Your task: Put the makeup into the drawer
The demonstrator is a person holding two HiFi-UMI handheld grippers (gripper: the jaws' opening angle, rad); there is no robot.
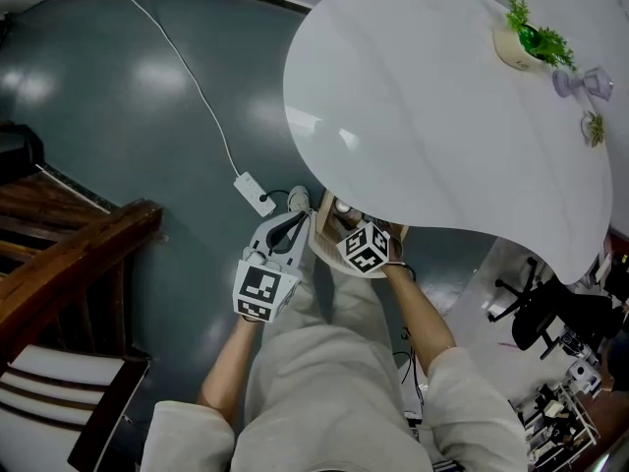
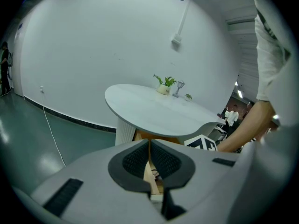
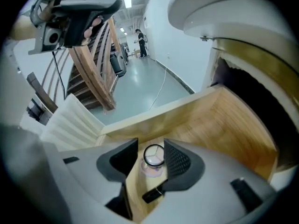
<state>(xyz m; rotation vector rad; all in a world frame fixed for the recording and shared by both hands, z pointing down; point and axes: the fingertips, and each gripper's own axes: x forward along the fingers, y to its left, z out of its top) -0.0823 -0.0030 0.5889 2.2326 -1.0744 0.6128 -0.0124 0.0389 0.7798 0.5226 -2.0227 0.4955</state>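
The drawer (image 3: 219, 120), made of pale wood, is seen pulled out from under the near edge of the round white bench (image 1: 432, 116). A small makeup jar (image 3: 153, 158) with a clear round lid and a dark rim is found inside it, standing on the wooden floor of the drawer close to one of its walls.

The right gripper (image 3: 150, 146) is held steeply downward over the drawer. Its jaws are apart, and the jar is framed between them from above. A gap is visible between the jar and the left pad, so no clamping is shown.

The left gripper (image 2: 149, 146) is held at the left edge of the drawer. Its jaws are drawn almost together, with only a thin wooden edge of the drawer seen between the ribbed pads (image 2: 135, 160), and that edge appears to be clamped.

At the far edge of the bench a potted plant (image 1: 529, 35) is placed, with a clear glass goblet (image 1: 584, 83) just beside it. On the grey floor, left of the drawer, a white power strip (image 1: 255, 192) is laid with its cable running away. A wooden stair rail (image 1: 69, 259) is seen at the left.
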